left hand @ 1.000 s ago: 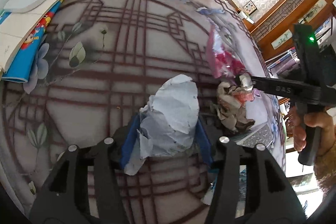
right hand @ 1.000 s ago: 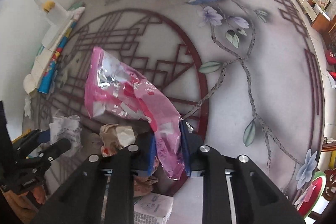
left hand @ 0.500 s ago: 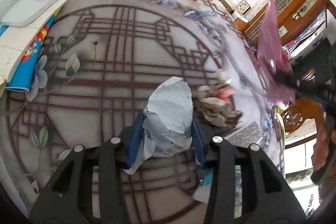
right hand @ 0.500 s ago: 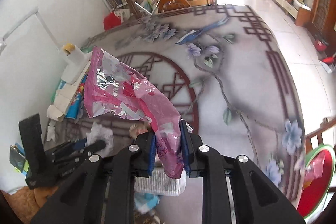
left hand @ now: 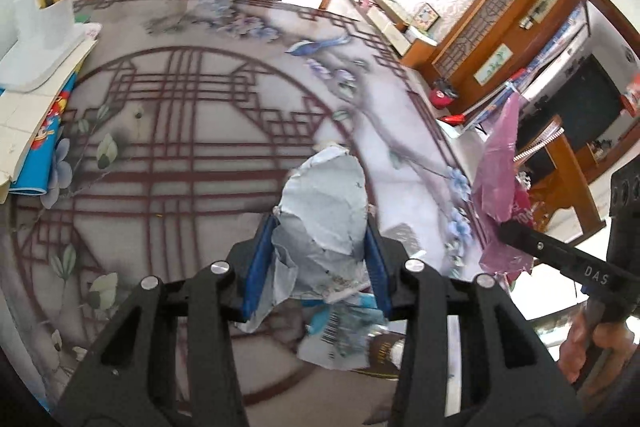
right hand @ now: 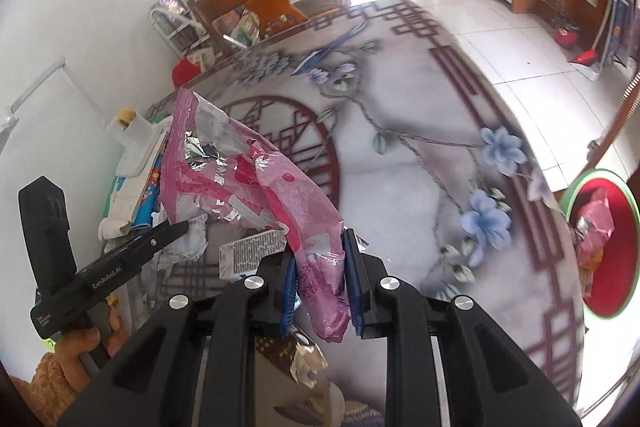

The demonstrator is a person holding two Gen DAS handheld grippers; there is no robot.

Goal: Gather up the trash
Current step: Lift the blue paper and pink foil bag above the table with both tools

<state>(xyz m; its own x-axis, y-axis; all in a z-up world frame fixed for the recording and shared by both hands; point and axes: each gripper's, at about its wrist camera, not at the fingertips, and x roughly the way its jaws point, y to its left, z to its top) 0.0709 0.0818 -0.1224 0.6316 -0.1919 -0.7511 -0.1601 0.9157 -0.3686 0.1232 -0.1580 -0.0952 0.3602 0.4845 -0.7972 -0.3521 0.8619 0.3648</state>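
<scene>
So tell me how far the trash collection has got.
Done: one pink wrapper already lies in the red bin with the green rim. In hand: the right hand-held gripper pinches a pink foil snack bag; the left hand-held gripper clamps crumpled grey-white paper. Left: both to bin, plus a barcoded carton on the table.

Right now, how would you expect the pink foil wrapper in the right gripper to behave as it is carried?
The pink foil wrapper looks floppy: its free end droops sideways beyond the right gripper. It seems light and empty. The glossy film could slip.
</scene>
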